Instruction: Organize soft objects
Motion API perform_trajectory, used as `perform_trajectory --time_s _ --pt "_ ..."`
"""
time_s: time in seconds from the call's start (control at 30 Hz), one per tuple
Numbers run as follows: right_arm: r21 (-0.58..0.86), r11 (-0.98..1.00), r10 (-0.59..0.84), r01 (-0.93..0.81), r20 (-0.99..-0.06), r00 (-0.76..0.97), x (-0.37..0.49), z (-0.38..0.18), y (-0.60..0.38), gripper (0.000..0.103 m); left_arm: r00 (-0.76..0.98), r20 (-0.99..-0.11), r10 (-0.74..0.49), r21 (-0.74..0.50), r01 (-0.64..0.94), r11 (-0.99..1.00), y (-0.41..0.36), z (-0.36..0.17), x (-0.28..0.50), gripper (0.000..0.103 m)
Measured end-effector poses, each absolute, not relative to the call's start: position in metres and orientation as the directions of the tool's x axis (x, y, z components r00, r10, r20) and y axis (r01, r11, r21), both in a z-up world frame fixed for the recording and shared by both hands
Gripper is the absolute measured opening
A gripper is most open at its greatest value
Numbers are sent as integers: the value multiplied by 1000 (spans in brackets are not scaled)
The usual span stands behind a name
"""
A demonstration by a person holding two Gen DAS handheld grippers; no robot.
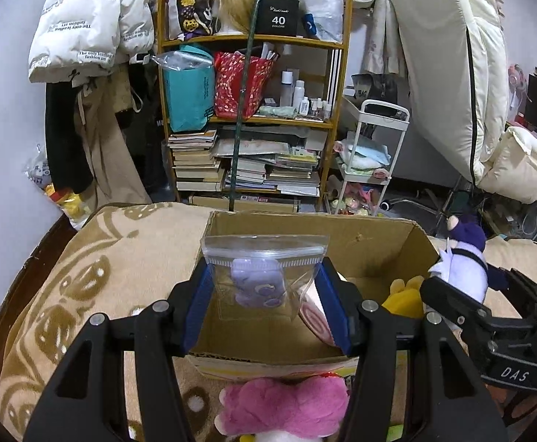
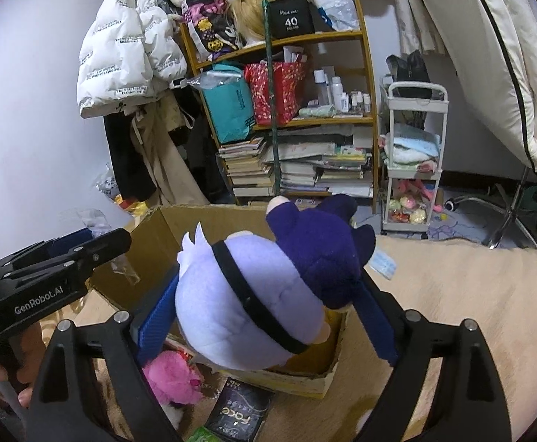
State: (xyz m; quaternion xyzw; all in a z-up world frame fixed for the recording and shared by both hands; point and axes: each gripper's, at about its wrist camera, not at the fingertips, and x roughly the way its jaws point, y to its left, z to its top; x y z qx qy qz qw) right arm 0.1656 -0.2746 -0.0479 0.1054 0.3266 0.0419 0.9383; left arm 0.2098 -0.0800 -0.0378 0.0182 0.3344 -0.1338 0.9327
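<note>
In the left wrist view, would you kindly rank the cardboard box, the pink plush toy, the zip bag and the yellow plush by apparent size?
1. cardboard box
2. pink plush toy, though nearness to the camera inflates it
3. zip bag, held close to the lens
4. yellow plush, partly hidden

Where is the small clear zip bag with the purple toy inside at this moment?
In the left wrist view, the clear zip bag sits centre frame between the left gripper pads, above the open cardboard box, left of the purple-and-white plush.
</note>
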Motion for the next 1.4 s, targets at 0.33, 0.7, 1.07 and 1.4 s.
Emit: perform_trajectory --time_s 0.33,0.7,1.07,1.4 --pt "217 976 139 -1 -621 772 168 -54 -276 103 745 -637 -201 -5 257 967 -81 -39 207 77" --pt "227 974 143 3 -624 768 159 -51 -276 103 726 -665 -176 -20 218 976 -66 -36 202 88" --pt "213 977 144 -8 -631 762 133 -43 -267 103 710 -684 -168 -8 223 975 -55 -24 172 94" --pt "232 972 138 24 -654 744 101 -42 -266 103 652 -737 -175 -35 222 974 -40 -22 146 95"
